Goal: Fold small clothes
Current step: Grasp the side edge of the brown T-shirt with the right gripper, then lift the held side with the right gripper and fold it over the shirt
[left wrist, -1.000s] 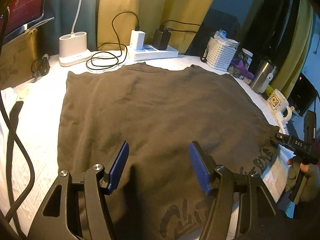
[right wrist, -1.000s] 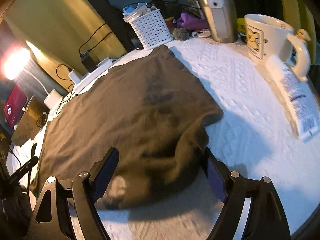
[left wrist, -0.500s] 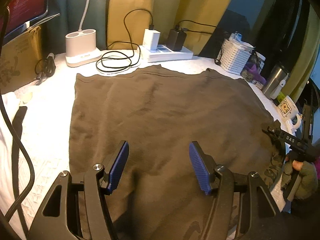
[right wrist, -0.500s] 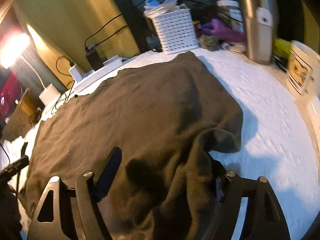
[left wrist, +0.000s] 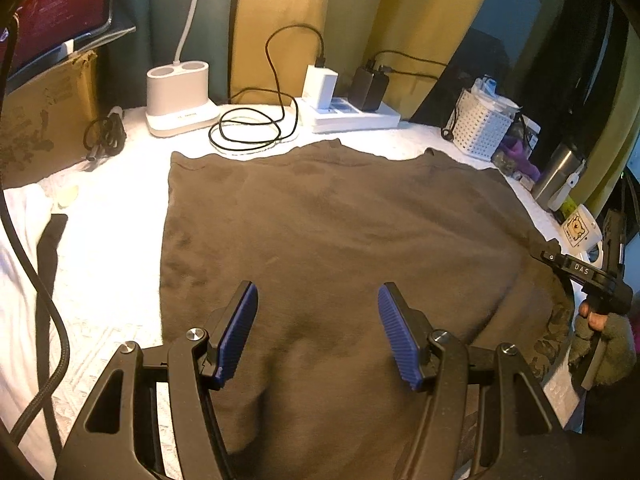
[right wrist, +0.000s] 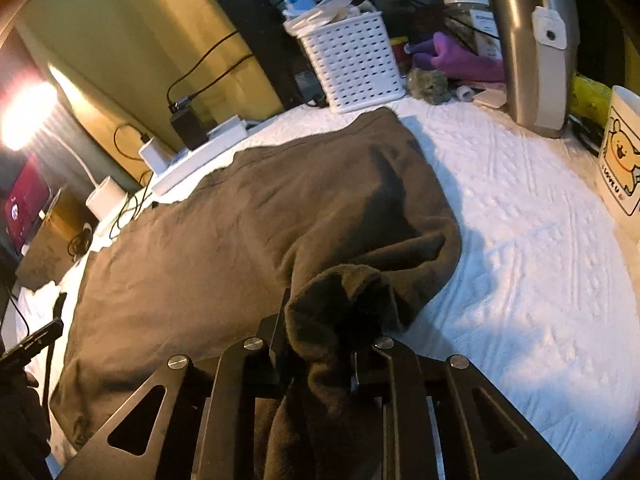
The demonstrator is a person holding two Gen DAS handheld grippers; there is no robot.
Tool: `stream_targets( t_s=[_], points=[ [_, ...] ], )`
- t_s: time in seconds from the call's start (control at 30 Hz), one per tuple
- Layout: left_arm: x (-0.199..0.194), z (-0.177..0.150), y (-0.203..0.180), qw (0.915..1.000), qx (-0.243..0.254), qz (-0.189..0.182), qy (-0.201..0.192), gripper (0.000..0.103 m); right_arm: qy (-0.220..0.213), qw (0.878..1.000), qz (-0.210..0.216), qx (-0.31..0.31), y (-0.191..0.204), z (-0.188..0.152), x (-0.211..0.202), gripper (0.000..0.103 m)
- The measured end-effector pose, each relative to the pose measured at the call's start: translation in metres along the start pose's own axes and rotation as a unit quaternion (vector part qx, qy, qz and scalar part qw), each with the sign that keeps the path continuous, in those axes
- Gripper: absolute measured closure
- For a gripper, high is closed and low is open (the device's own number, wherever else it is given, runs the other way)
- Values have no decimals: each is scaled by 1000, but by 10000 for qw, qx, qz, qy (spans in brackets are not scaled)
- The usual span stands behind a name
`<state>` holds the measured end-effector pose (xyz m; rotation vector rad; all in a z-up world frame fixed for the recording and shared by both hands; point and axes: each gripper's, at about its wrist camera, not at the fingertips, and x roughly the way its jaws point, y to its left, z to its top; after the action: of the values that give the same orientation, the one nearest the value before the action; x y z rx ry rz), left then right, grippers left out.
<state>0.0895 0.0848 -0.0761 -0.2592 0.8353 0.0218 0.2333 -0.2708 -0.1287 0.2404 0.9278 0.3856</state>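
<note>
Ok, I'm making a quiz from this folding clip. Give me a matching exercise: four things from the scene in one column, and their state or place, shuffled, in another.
Things:
1. left gripper
2. right gripper
3. white basket
4. cartoon mug

States or places:
A. shut on a bunched edge of the brown garment, jaws having just been closing
B. stands past the garment's far corner
C. open above the spread garment, nothing between its pads
D. at the right edge of the right wrist view, on the white cover

Pairs: 1-C, 2-A, 3-B, 4-D
</note>
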Motion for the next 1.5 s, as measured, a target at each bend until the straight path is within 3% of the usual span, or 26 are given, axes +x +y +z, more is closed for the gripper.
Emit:
stream_targets(
  t_s=[0.33, 0.6, 0.77, 1.0, 1.23, 1.5],
  points=[
    [-7, -6, 6, 9998, -159, -42, -85, 40, -272, 9961, -830, -148, -25, 10, -28, 84],
    [-19, -14, 17, 9992, -264, -113, -273, 40, -716, 9893, -1009, -777, 20, 31, -52, 84],
    [-29, -20, 26, 9987, -298, -165, -387, 40, -985, 9814, -892, -1389, 74, 44, -62, 84],
    [-43, -30, 42, 9977, -390, -167, -536, 40, -1002, 9685, -190, -2270, 169, 37, -59, 84],
    [-57, -39, 56, 9964, -523, -124, -663, 40, -549, 9485, 331, -3102, 252, -8, -29, 84],
    [-64, -51, 68, 9955, -640, -69, -694, 40, 123, 9332, 473, -3559, 292, -68, 4, 84]
  ],
)
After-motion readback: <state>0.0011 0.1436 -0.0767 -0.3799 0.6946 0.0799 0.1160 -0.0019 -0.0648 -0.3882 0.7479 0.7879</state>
